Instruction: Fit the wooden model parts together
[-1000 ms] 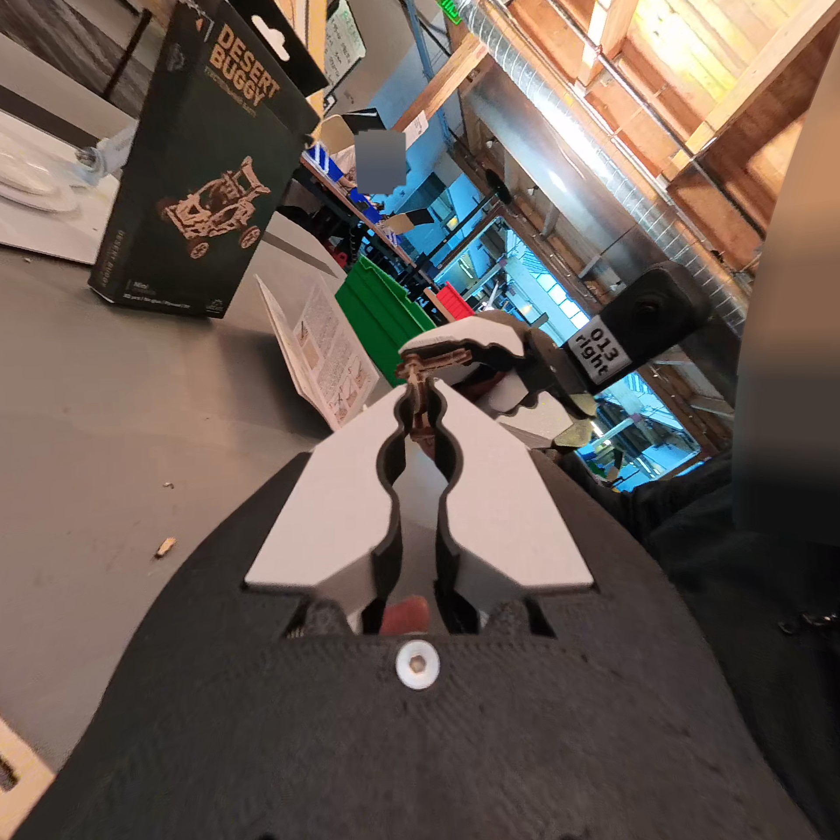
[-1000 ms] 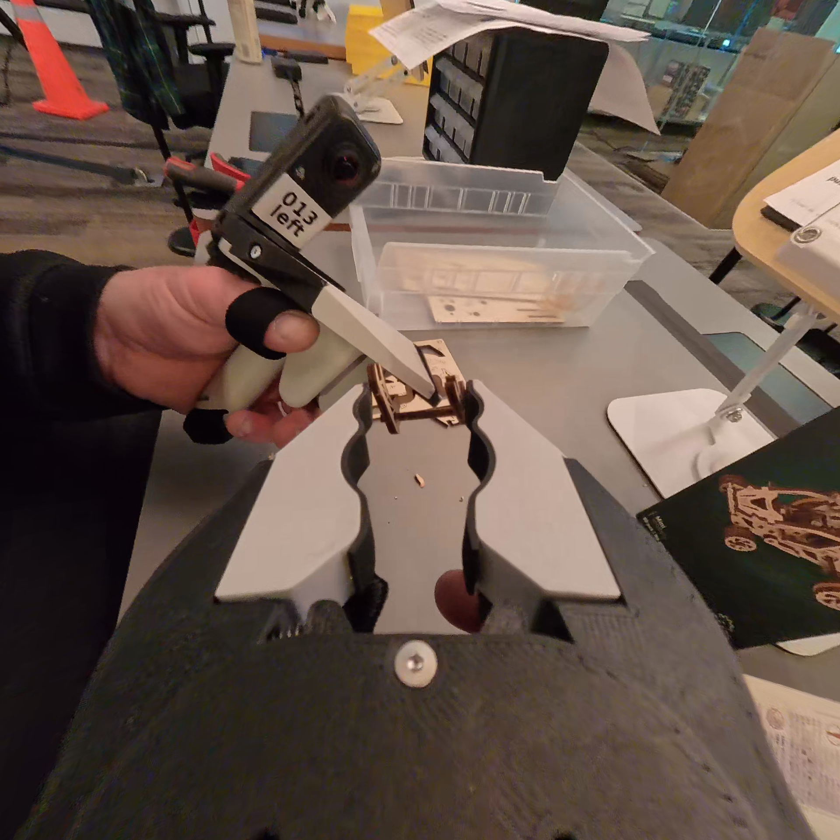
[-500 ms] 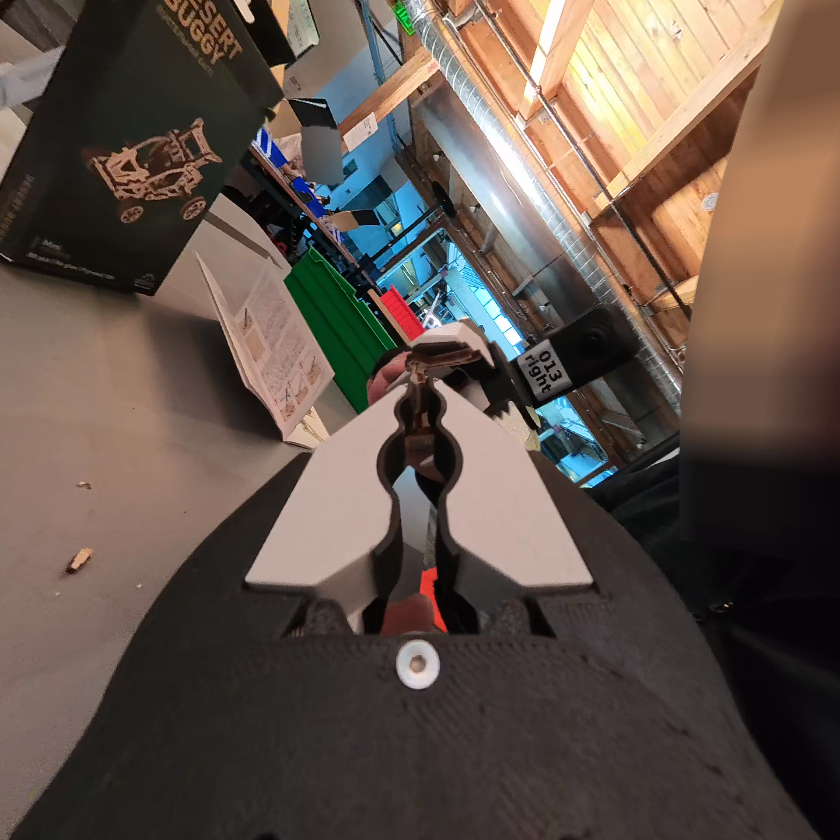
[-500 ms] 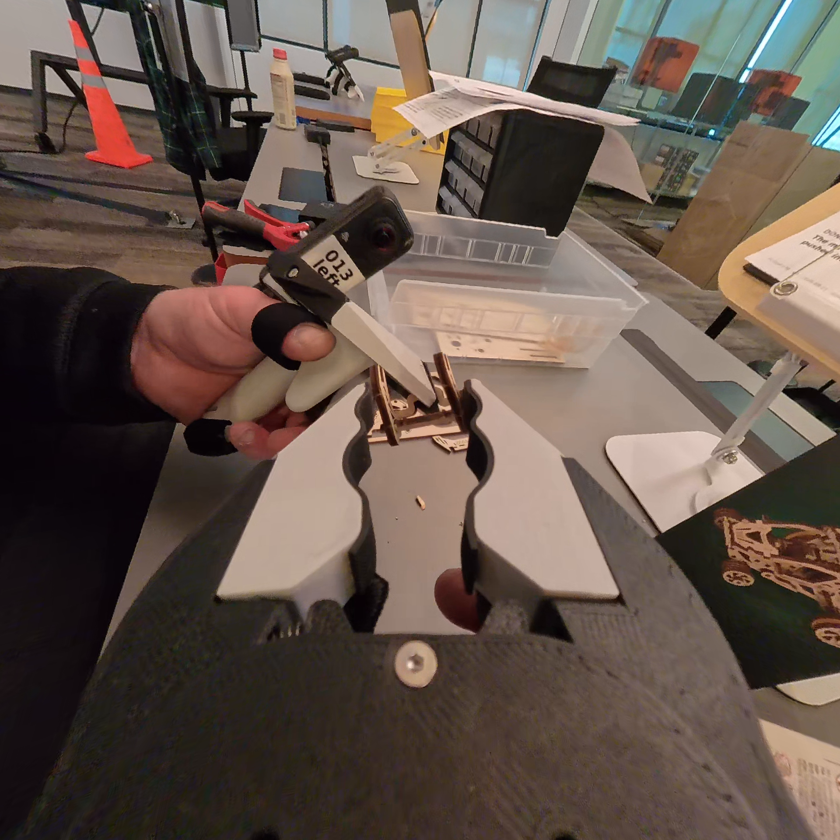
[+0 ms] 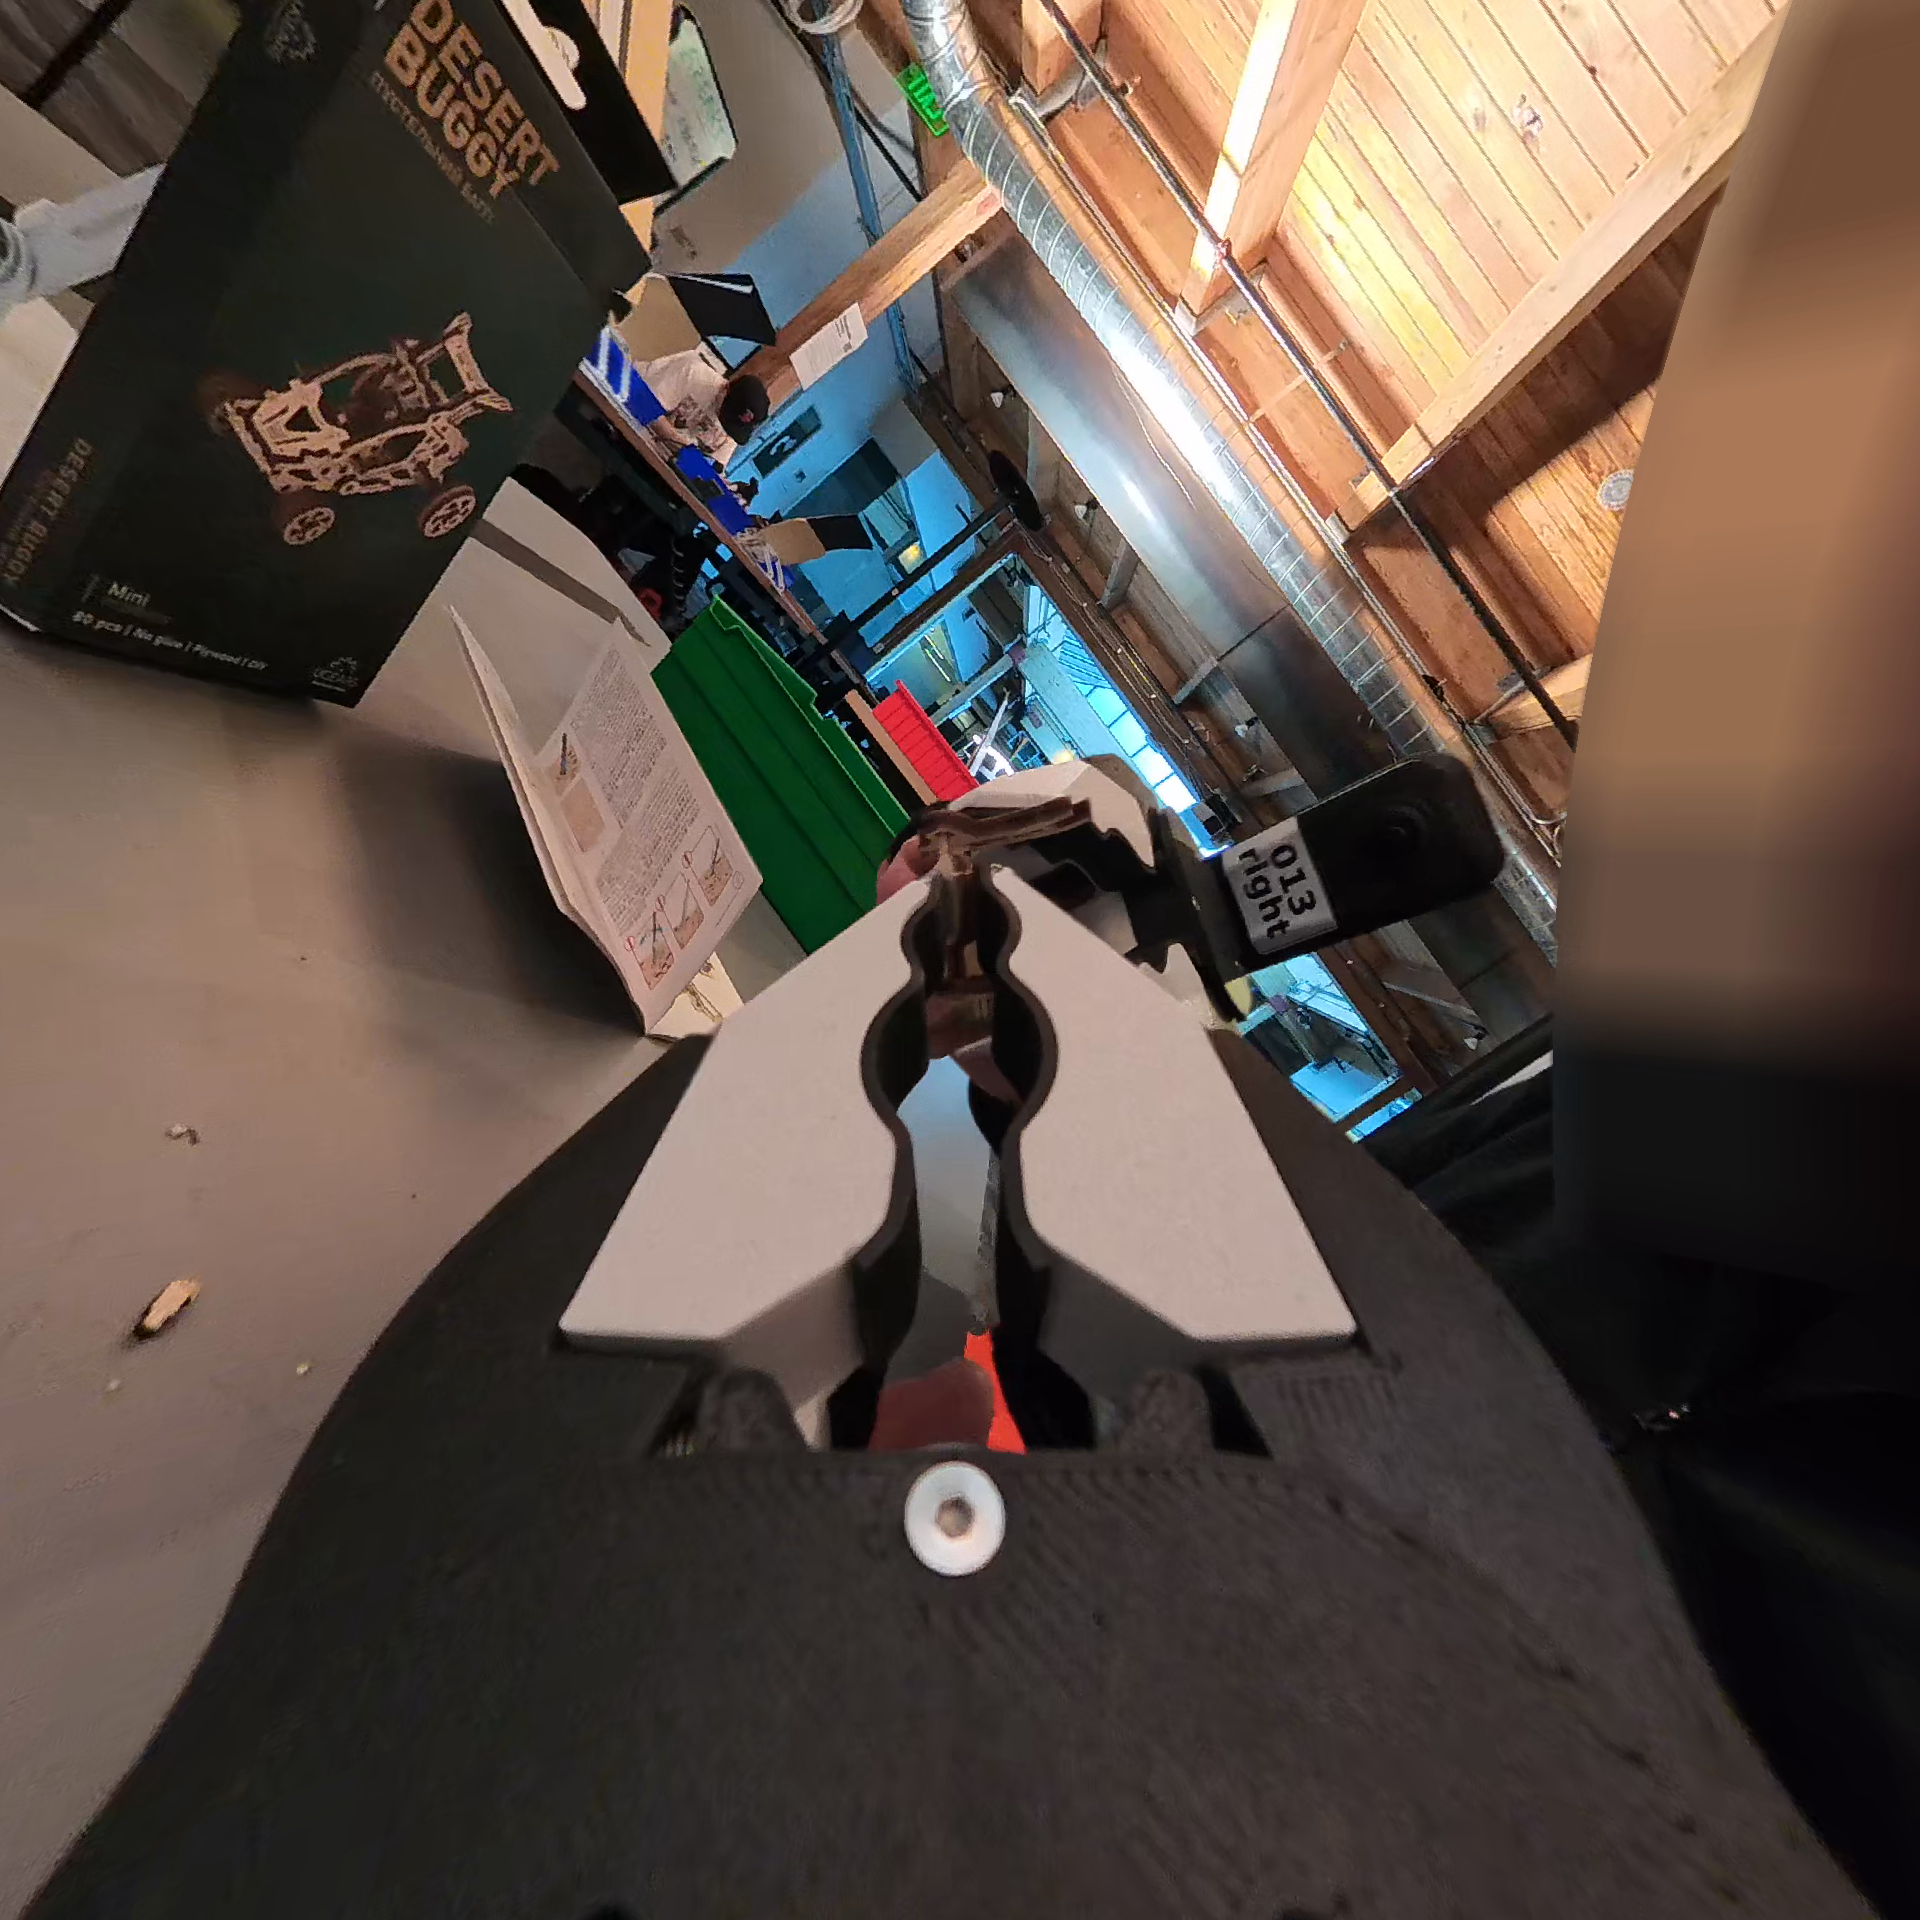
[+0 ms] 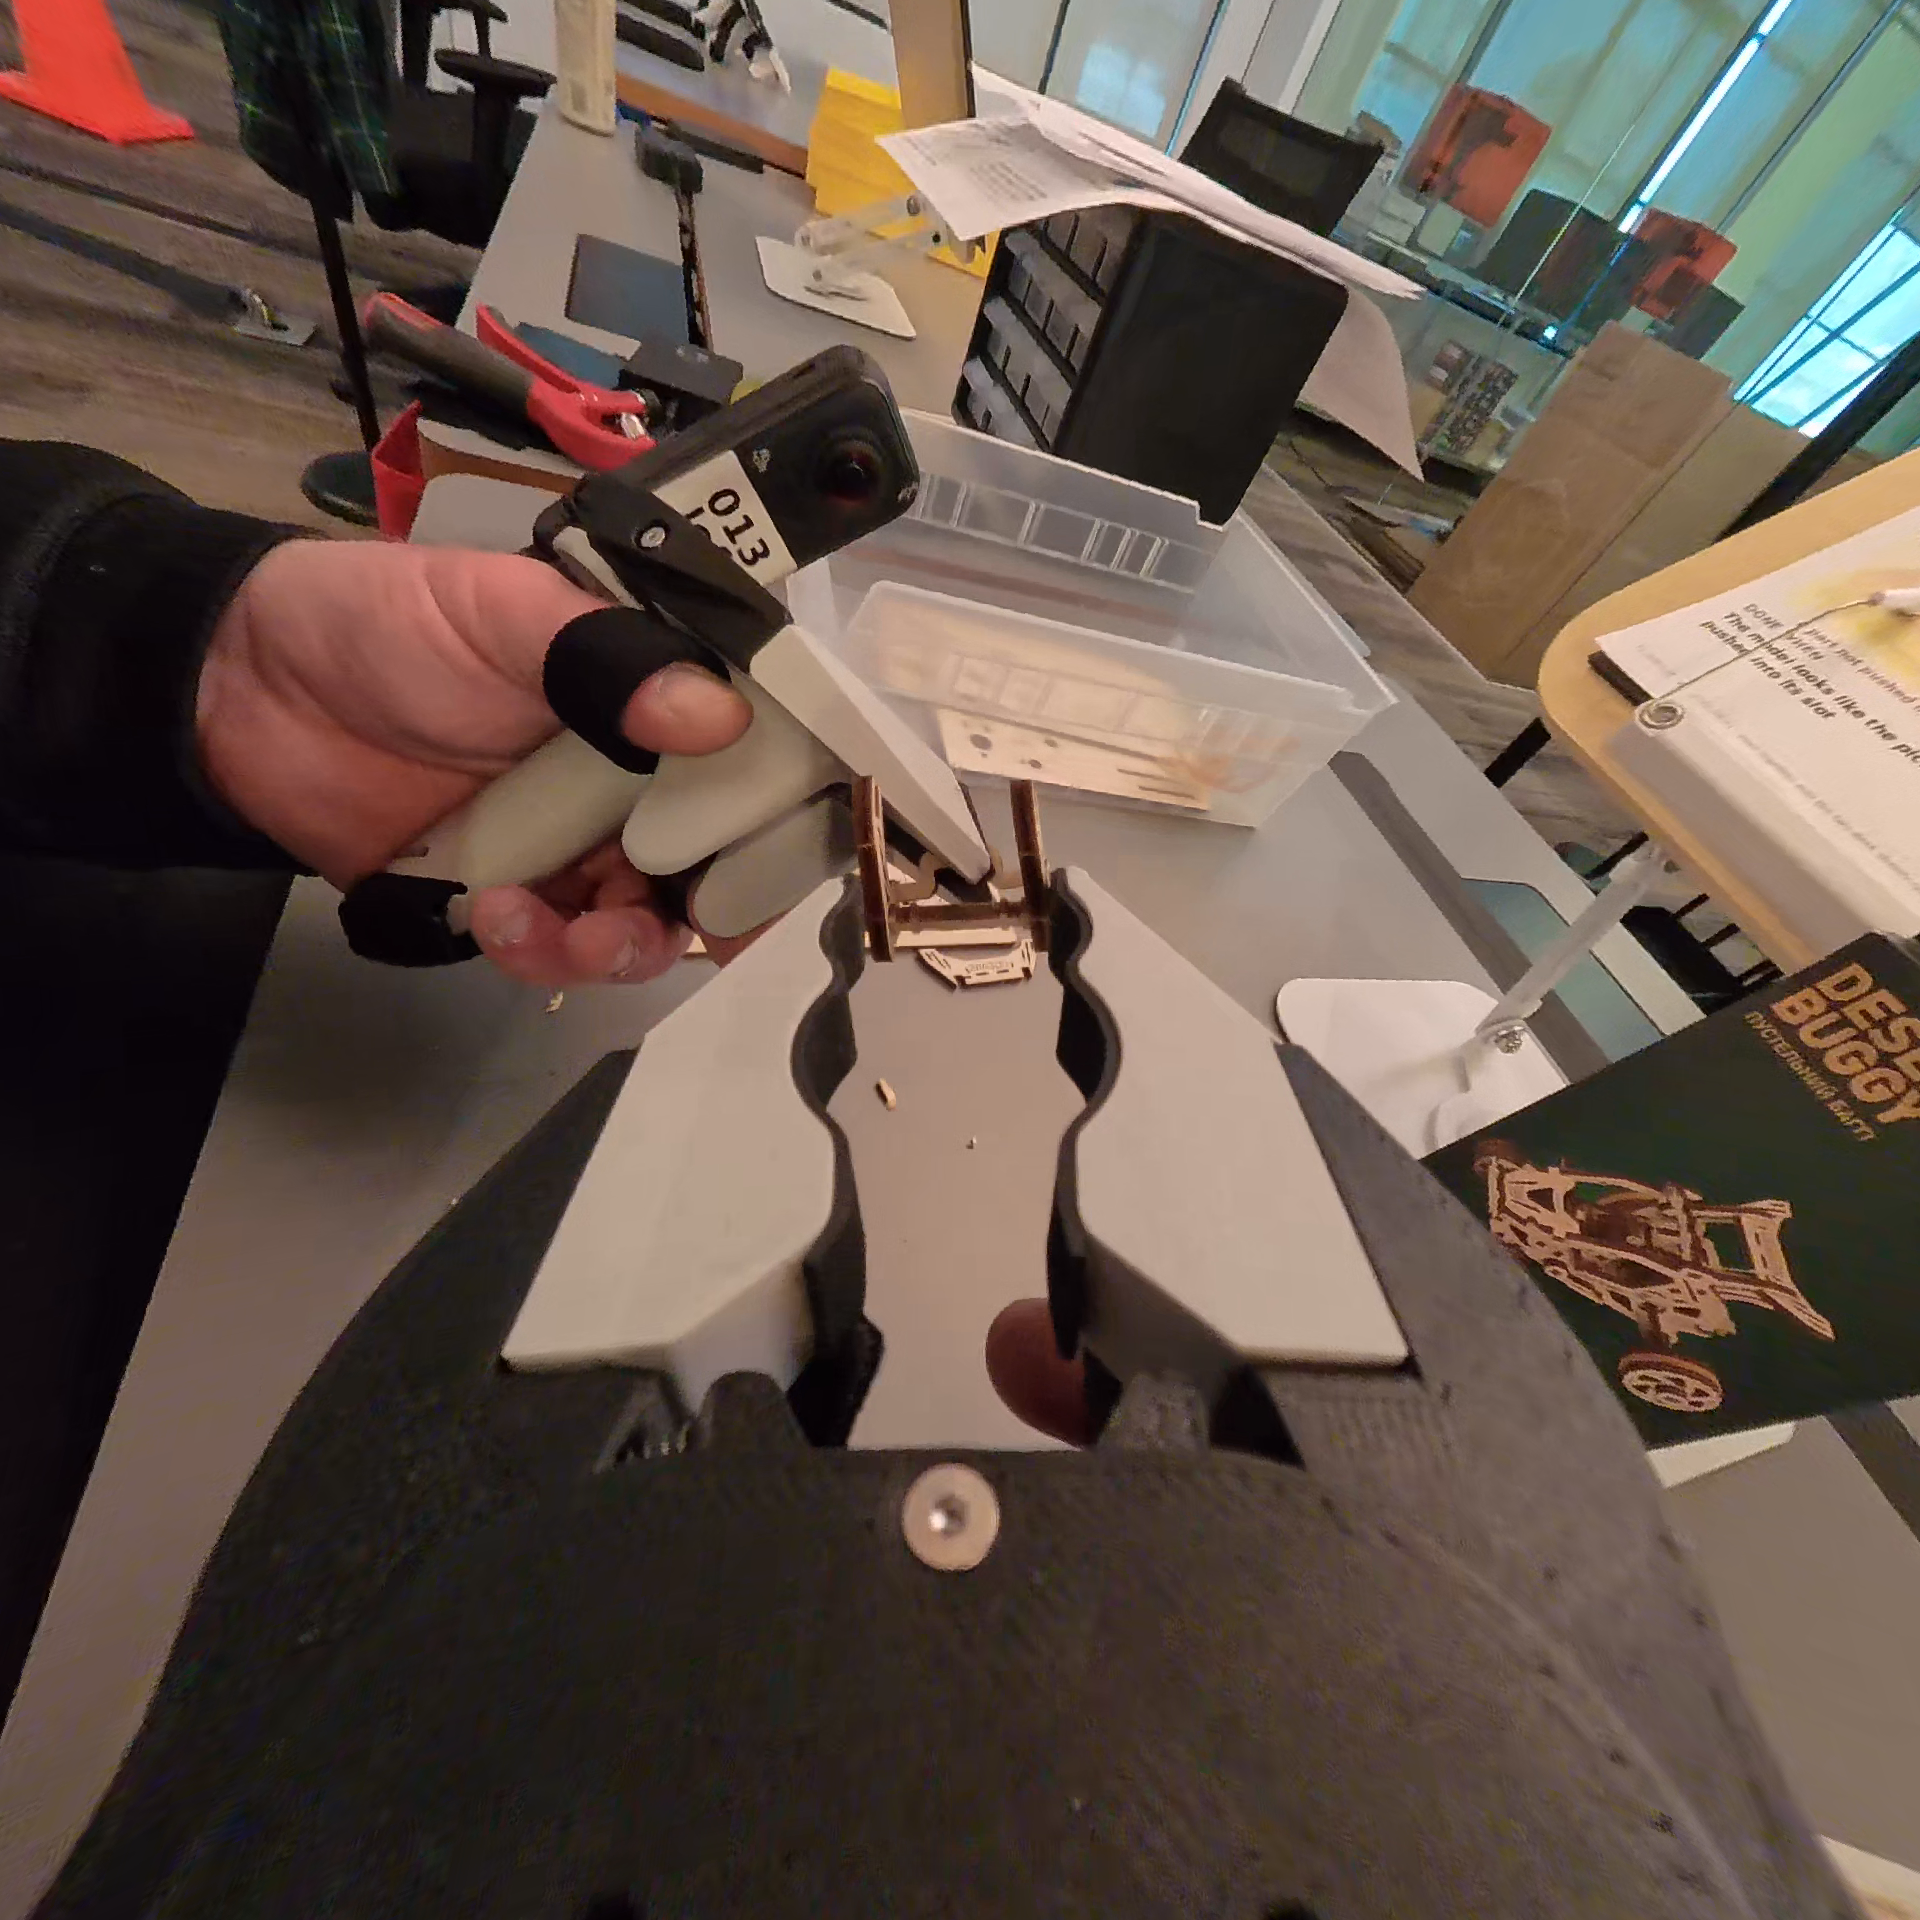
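right wrist view: right gripper [image 6: 956, 914] jaws are set wide, pads clamped on both side plates of the wooden frame [image 6: 951, 914], held up off the grey table [image 6: 1195, 894]. left gripper [image 6: 971, 862] comes in from the left w/ jaws pinched nearly shut on a small wooden part [image 5: 961, 935], tip down between the side plates. my read: step is seating that part in the frame. keep right grip steady & square, push straight along the slot, no twist, thin ply could snap. far side: clear bin [image 6: 1091, 665] w/ part sheets. right: dark kit box [image 6: 1714, 1195].
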